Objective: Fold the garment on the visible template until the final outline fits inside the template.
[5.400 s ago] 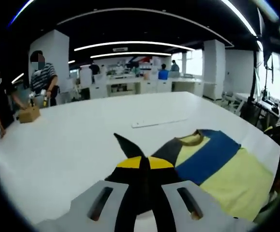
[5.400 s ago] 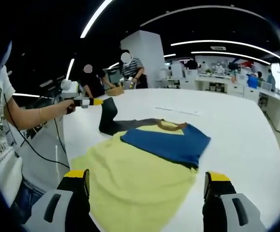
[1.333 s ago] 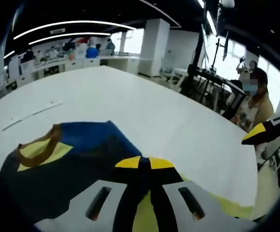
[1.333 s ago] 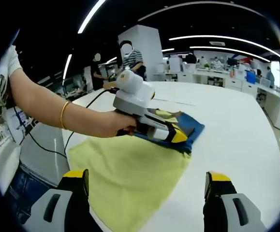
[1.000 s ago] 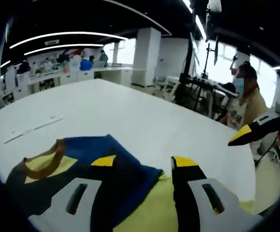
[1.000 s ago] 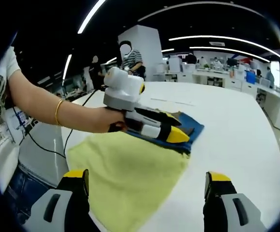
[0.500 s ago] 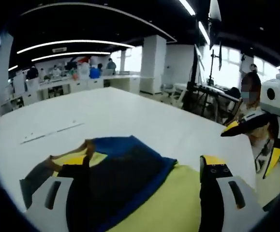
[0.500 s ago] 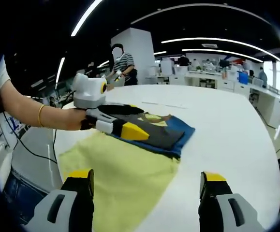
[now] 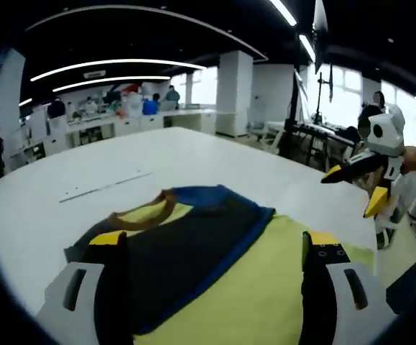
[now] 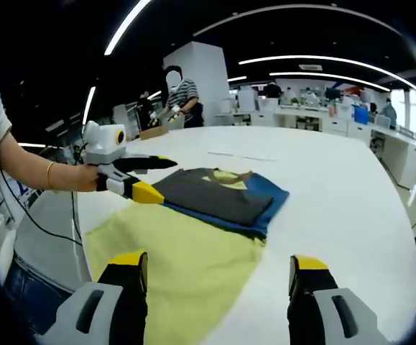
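Garment (image 10: pixel 215 198): dark sleeve part folded over the top, yellow body spread flat, more folds left.
Left tool (image 10: pixel 146 177): wide open, empty.
Right tool (image 10: pixel 218 277): wide open, empty.

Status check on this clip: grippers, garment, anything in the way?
Left gripper open, holding nothing. Right gripper open above the yellow hem. Garment flat on the white table, dark sleeve folded across the chest. Nothing blocking.

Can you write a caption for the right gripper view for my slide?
A partly folded yellow, blue and dark shirt on a white table, the open left gripper beside it.
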Tool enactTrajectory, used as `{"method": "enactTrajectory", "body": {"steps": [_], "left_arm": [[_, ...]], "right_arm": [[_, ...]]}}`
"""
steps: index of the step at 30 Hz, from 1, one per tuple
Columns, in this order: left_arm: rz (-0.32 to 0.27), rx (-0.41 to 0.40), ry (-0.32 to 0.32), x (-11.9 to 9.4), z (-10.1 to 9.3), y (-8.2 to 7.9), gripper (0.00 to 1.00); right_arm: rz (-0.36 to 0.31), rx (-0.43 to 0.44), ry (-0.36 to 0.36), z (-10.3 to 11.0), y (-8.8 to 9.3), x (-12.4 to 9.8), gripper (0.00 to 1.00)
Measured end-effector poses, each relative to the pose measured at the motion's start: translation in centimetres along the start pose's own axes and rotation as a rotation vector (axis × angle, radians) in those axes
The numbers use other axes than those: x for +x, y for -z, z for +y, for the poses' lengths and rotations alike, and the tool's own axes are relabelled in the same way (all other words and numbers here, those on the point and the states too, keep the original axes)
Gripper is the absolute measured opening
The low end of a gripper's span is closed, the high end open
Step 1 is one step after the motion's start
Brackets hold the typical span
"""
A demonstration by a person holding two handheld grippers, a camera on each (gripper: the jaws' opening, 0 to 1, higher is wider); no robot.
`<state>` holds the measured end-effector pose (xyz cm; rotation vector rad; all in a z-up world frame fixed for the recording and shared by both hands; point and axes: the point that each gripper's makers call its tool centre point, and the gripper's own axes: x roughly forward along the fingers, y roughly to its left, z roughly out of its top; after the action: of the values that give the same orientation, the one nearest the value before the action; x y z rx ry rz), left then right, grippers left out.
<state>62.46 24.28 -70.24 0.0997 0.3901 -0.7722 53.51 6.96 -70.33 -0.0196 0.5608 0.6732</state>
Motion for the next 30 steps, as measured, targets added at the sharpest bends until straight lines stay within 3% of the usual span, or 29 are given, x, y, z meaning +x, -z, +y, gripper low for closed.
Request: {"method": "enactTrajectory", "body": {"steps": [7, 13, 25, 30], "left_arm": [[0.016, -0.026, -0.028, -3.0, 2.2, 1.6, 0.80], [0.018, -0.042, -0.066, -5.1, 3.7, 2.9, 0.73], [0.064, -0.006, -0.178, -8.8, 8.1, 5.0, 0.37], [0.094, -0.003, -0.216, -9.7, 9.5, 6.2, 0.29]], "right_arm": [[-0.014, -0.016, 0.016, -0.5, -0.4, 0.6, 0.71], [-0.010, -0.027, 0.025, -0.8, -0.5, 1.3, 0.68], [0.020, -0.085, 0.053, -1.3, -0.2, 2.6, 0.53], [0.043, -0.120, 0.060, -1.5, 0.1, 3.3, 0.46]]}}
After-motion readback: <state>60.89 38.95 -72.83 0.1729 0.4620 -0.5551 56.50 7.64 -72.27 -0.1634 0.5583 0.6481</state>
